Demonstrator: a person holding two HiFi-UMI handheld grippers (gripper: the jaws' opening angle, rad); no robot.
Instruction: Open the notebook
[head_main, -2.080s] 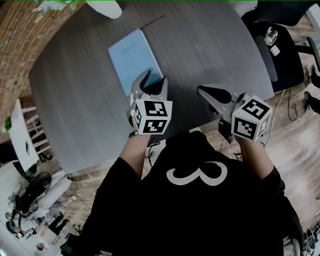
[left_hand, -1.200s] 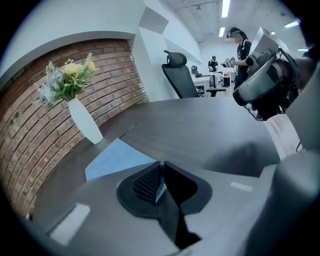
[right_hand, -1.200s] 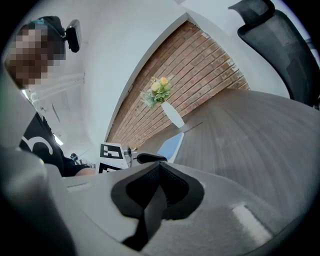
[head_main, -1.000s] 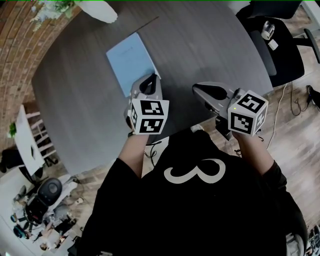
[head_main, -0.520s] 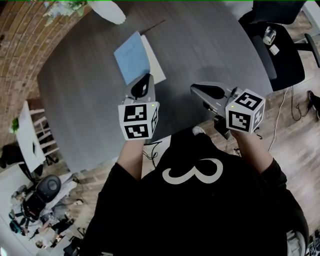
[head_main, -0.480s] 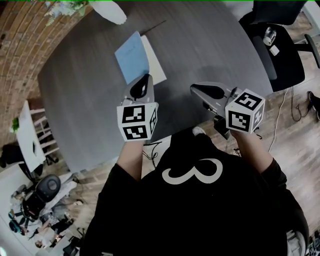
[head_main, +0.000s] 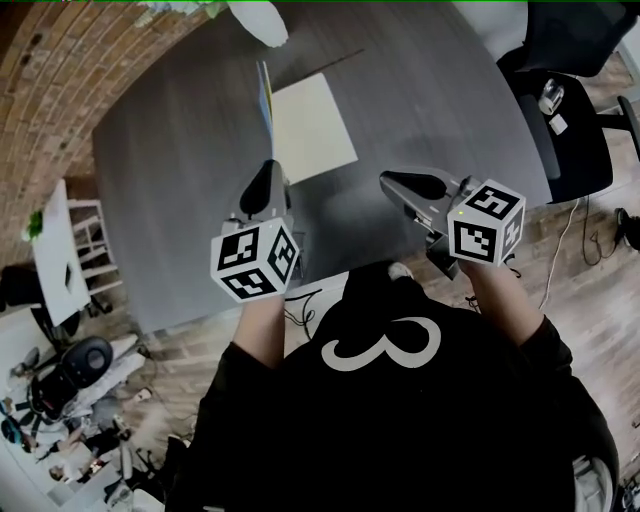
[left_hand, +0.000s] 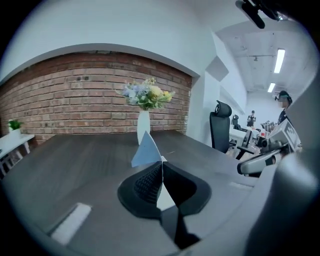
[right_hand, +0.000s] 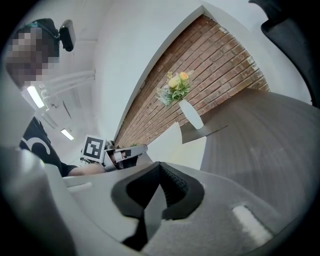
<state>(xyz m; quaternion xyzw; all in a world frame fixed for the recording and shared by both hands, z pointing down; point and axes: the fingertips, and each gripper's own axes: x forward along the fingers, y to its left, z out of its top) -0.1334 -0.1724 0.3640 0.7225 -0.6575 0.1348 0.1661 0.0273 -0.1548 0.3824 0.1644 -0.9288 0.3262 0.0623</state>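
Observation:
The notebook lies on the dark round table (head_main: 170, 200), and its first white page (head_main: 310, 128) is bare. Its light blue cover (head_main: 266, 100) stands up on edge along the page's left side. My left gripper (head_main: 267, 178) is shut on the cover's near corner and holds it above the table. In the left gripper view the blue cover (left_hand: 146, 150) rises as a triangle out of the closed pads (left_hand: 150, 181). My right gripper (head_main: 398, 183) hovers to the right of the notebook, shut and holding nothing. From the right gripper view the white page (right_hand: 175, 145) and the left gripper (right_hand: 125, 154) show.
A white vase with flowers (head_main: 255, 18) stands at the table's far edge, just behind the notebook, with a thin dark stick (head_main: 330, 60) beside it. A black office chair (head_main: 570, 110) is at the right. A brick wall (head_main: 50, 90) curves along the left.
The left gripper rose and swung left with the blue cover, which went from flat to upright and bared the white page. The right gripper shifted only slightly.

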